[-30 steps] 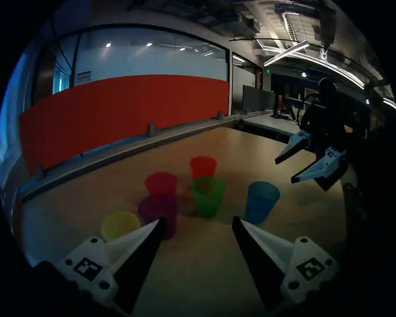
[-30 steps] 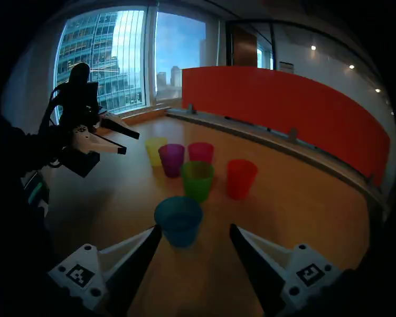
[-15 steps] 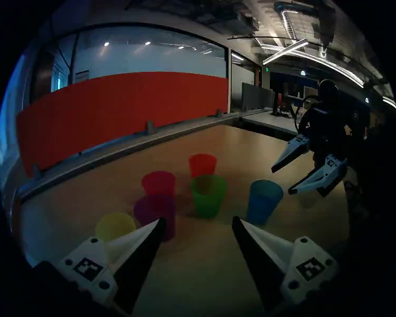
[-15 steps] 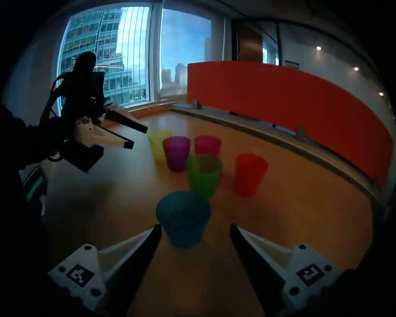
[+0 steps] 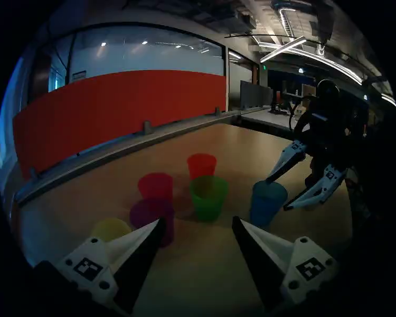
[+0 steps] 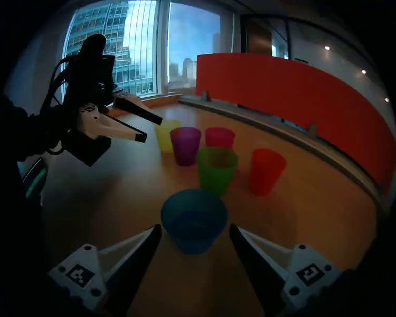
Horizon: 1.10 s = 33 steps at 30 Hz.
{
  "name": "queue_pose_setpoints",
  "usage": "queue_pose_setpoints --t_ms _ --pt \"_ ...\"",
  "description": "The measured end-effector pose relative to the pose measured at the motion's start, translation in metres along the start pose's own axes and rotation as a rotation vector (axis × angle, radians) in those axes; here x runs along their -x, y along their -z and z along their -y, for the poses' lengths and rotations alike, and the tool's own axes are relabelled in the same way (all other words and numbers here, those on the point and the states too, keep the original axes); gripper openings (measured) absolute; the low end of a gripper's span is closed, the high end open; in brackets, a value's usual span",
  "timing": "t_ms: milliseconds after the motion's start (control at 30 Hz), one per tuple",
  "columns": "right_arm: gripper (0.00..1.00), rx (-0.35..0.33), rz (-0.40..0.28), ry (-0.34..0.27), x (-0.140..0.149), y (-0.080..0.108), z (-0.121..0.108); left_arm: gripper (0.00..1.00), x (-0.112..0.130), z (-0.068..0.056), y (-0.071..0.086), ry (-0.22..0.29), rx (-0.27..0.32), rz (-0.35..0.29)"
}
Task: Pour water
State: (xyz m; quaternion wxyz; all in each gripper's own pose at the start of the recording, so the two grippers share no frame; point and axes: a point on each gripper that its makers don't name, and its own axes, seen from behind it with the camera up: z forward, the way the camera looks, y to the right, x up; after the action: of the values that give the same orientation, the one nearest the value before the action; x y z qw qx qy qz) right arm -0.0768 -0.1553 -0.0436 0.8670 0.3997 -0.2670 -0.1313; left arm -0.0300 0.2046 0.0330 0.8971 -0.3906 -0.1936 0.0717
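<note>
Several coloured plastic cups stand upright on a wooden table (image 6: 314, 211). The blue cup (image 6: 194, 219) is nearest, its front rim between the tips of my open right gripper (image 6: 194, 228), untouched. Behind it stand the green cup (image 6: 216, 169), red cup (image 6: 265, 170), pink cup (image 6: 219, 137), purple cup (image 6: 186, 145) and yellow cup (image 6: 166, 134). My left gripper (image 6: 151, 130) hovers open beside the yellow cup. In the left gripper view, my left gripper (image 5: 197, 222) is open, short of the purple cup (image 5: 151, 214) and green cup (image 5: 209, 196). The right gripper (image 5: 278, 193) straddles the blue cup (image 5: 266, 203).
A red partition (image 5: 119, 105) on a low ledge runs along the table's far edge. Large windows (image 6: 145, 47) stand behind the left gripper. The person's dark sleeve (image 6: 18, 137) holds that gripper at the left. Bare tabletop lies to the right of the red cup.
My right gripper has moved forward, so the blue cup now reaches between its fingertips. The left gripper has crept closer to the yellow and purple cups. Both stayed open.
</note>
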Motion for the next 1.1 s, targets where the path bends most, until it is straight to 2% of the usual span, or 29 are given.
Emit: queue_pose_setpoints --t_ms 467,633,767,1100 --pt "1.00 -0.018 0.021 0.017 -0.004 -0.025 0.002 0.93 -0.001 -0.003 -0.013 -0.010 0.010 0.005" --pt "1.00 -0.014 0.020 0.021 -0.006 -0.029 -0.001 0.93 -0.001 -0.004 -0.018 -0.011 0.014 0.005" --pt "0.93 -0.014 0.021 0.024 -0.005 -0.031 -0.001 0.93 -0.001 -0.005 -0.021 -0.016 0.017 0.008" --pt "0.91 -0.025 0.016 0.024 -0.004 -0.028 -0.001 0.93 0.004 -0.003 -0.029 -0.027 0.012 0.025"
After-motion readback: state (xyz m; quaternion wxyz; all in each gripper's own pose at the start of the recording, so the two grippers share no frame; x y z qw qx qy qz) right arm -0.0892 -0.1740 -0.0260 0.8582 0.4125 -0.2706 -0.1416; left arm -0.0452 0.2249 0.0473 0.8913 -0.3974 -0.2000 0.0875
